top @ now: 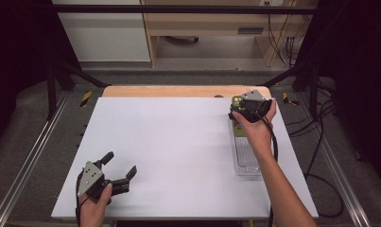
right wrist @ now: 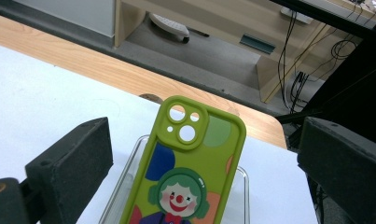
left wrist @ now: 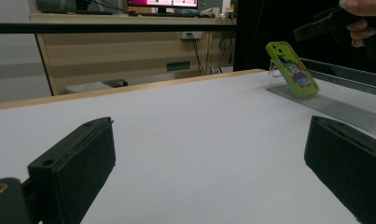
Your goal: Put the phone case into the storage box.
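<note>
Jaws of the right hand-held gripper stand wide apart, clamped on nothing, at the far right of the table. Seen along them in the right gripper view, the green phone case sits straight ahead and between the two black pads, not yet touched by either. The case leans upright in a clear plastic tray, at the tray's far end; its long axis runs up and away, tilted back, with the camera cut-outs at the top and the clown print facing the person. In the left gripper view the same case shows edge-on, sloping back against a clear support.

The tray itself lies lengthwise, near to far, along the table's right side. The right hand is much the nearer to the case. The left hand-held gripper rests well apart at the near left of the table, its jaws also spread and empty.

Judging from this, closing across the case's short width looks like the next move.
</note>
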`<state>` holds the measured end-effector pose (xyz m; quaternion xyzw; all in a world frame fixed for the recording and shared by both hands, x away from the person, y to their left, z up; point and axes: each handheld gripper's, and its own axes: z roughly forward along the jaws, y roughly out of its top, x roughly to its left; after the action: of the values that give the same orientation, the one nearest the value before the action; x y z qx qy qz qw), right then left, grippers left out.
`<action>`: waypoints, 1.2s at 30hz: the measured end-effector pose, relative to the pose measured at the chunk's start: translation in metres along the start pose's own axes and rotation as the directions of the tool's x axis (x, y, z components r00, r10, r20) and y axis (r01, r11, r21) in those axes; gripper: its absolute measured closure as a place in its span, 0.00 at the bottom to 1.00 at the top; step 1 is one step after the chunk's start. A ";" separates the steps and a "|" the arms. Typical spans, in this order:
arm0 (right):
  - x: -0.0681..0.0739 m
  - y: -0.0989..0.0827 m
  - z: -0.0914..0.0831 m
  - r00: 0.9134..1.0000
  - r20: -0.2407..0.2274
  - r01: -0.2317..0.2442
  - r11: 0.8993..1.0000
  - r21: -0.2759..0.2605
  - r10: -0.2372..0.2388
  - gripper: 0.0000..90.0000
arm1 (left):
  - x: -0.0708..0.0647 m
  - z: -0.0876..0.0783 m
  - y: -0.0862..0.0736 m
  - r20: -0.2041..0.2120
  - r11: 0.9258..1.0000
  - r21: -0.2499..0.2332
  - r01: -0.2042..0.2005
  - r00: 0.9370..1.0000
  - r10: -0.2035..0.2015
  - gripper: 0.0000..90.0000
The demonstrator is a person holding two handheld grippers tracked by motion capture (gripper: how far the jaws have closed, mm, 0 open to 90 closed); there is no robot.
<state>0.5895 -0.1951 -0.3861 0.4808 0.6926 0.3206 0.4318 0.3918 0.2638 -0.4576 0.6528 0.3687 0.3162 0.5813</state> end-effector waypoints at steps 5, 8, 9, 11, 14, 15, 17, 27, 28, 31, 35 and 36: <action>0.002 0.002 -0.005 1.000 -0.018 0.002 1.000 0.005 -0.002 0.04 | 0.001 -0.001 0.000 -0.002 1.000 -0.004 0.003 1.000 -0.003 0.02; 0.002 0.003 -0.007 0.999 -0.031 -0.005 1.000 0.004 0.005 0.04 | 0.001 0.000 0.000 -0.001 1.000 -0.003 0.003 1.000 -0.003 0.02; 0.002 0.003 -0.008 0.999 -0.038 -0.008 1.000 0.005 0.008 0.04 | 0.000 0.000 0.000 -0.001 1.000 -0.002 0.002 1.000 -0.002 0.02; 0.002 0.004 -0.010 0.999 -0.047 -0.013 1.000 0.004 0.013 0.04 | 0.000 0.000 0.000 -0.001 1.000 -0.001 0.002 1.000 -0.002 0.02; 0.001 0.005 -0.013 0.998 -0.062 -0.029 1.000 -0.001 0.029 0.04 | 0.000 0.000 0.000 -0.001 1.000 -0.001 0.001 1.000 -0.001 0.02; 0.001 0.005 -0.014 0.997 -0.069 -0.032 0.999 -0.002 0.032 0.04 | 0.000 0.000 0.000 -0.001 1.000 -0.001 0.001 1.000 -0.001 0.02; 0.002 0.006 -0.016 0.996 -0.076 -0.038 0.999 -0.007 0.038 0.04 | 0.000 0.000 0.000 -0.002 1.000 0.000 0.000 1.000 0.000 0.02; 0.003 0.012 -0.027 0.984 -0.138 -0.114 0.993 -0.023 0.110 0.05 | 0.001 -0.001 0.000 -0.005 1.000 -0.001 0.002 1.000 -0.002 0.02; 0.003 0.012 -0.029 0.982 -0.146 -0.122 0.992 -0.026 0.117 0.05 | 0.001 -0.001 0.000 -0.005 1.000 -0.002 0.001 1.000 -0.001 0.02; 0.003 0.015 -0.033 0.977 -0.167 -0.144 0.989 -0.035 0.136 0.04 | 0.001 -0.001 0.000 -0.007 1.000 -0.001 0.001 1.000 -0.001 0.02; 0.004 0.017 -0.038 0.971 -0.185 -0.161 0.986 -0.047 0.150 0.04 | 0.002 -0.001 0.000 -0.009 1.000 0.000 -0.003 1.000 0.003 0.02; 0.003 0.018 -0.039 0.970 -0.190 -0.164 0.985 -0.049 0.152 0.04 | 0.002 -0.001 0.000 -0.009 1.000 0.001 -0.007 1.000 0.007 0.02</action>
<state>0.5609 -0.1872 -0.3557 0.4884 0.6784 0.4196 0.3538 0.3914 0.2660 -0.4576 0.6528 0.3693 0.3209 0.5783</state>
